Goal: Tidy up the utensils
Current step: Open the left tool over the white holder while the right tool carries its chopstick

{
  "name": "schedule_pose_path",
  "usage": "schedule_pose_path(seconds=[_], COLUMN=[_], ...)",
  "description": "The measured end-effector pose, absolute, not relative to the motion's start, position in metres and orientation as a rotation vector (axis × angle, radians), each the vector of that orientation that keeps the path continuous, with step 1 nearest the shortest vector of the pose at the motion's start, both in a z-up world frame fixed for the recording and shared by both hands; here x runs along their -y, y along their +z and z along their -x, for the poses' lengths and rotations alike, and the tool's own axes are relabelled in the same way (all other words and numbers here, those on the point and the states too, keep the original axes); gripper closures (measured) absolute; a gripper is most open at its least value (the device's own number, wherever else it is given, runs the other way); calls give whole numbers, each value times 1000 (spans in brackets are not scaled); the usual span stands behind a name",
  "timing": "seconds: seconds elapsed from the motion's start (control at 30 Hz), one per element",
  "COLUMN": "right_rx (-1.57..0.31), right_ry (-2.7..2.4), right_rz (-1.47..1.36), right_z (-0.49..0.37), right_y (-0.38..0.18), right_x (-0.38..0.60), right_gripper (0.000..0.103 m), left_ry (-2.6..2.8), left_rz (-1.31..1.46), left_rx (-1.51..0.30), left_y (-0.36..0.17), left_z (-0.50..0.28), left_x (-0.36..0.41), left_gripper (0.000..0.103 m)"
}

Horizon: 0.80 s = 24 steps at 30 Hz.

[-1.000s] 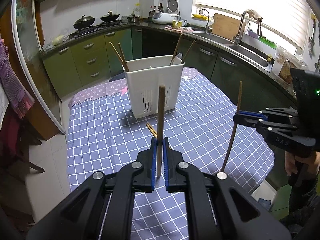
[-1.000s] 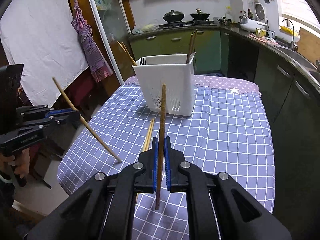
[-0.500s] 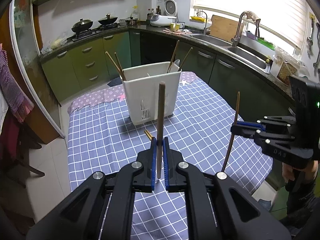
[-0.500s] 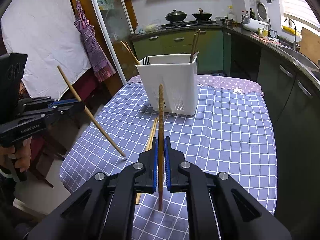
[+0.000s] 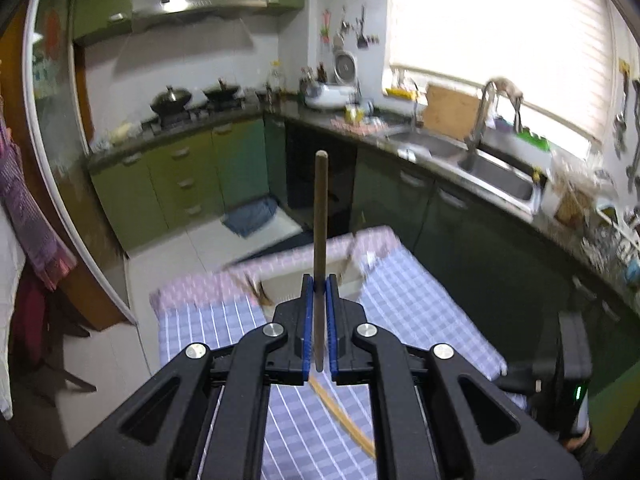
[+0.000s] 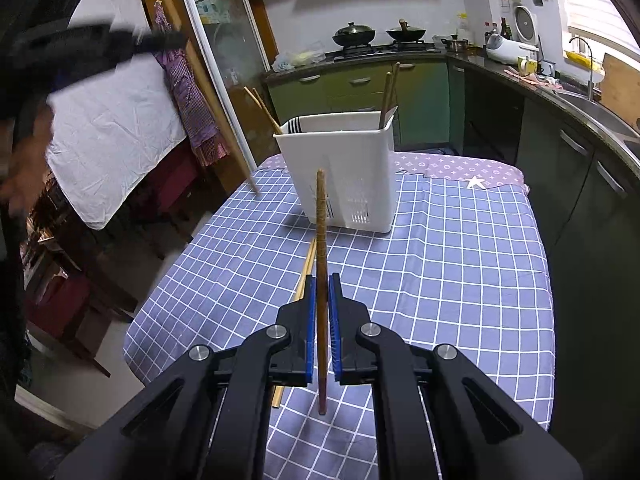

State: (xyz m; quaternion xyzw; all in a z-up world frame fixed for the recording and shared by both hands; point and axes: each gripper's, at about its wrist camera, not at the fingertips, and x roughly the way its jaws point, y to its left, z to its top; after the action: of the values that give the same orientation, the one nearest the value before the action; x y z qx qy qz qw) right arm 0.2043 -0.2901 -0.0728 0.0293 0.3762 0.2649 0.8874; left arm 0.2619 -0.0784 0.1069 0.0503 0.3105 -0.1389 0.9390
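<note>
The white caddy [image 6: 344, 172] stood near the far end of the checked cloth [image 6: 460, 264], with wide bare cloth to its right and in front, and the cloth's left edge dropping to open floor. Two chopsticks leaned out of its left rear corner and two more rose from its right rear corner. A loose pair [image 6: 304, 268] lay flat on the cloth just in front of it, running back under the right tongs.

The right tongs [image 6: 321, 312] pinched a dark brown chopstick [image 6: 320, 240] upright between blue pads [image 6: 335, 320], its top level with the caddy's front wall, its lower end below the jaws, over the cloth.

The left tongs [image 5: 318, 312] were pressed on another brown chopstick [image 5: 320, 220], also upright, held high above the caddy [image 5: 280, 284], which showed blurred just beyond the fingertips. Seen from the right, that stick [image 6: 200, 76] slanted in the air, left of the caddy and well clear of it.
</note>
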Motion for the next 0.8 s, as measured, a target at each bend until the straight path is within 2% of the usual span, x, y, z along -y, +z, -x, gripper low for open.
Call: schedule_pose_path(seconds=[0.23,0.63,0.67,0.7,0.73,0.8], right_rx=[-776,-728,-718,-708,-693,-662], right_ry=[563,590,592,590,585,578], right_rz=[-82,-89,-89,-86,-80,-68], right_z=[-203,-196,-197,-198,-199,-204], right_y=[-74,-52,-46,-41,-35,-19], right_x=[297,300,299,300,299,298], right_gripper=[96,96,96,96,96,96], left_ry=[-206,-153,-153,-155,-154,-151], left_rz=[-94,-95,-98,-96,-92,-82], left_rx=[-555,-697,-698,-696,-689,-663], left_y=[129,48,45,43,44,48], left_z=[-310,-361,-358,-355,-351,-339], left_x=[87,86,84,82,80,72], left_gripper=[97,96,93,84,70,58])
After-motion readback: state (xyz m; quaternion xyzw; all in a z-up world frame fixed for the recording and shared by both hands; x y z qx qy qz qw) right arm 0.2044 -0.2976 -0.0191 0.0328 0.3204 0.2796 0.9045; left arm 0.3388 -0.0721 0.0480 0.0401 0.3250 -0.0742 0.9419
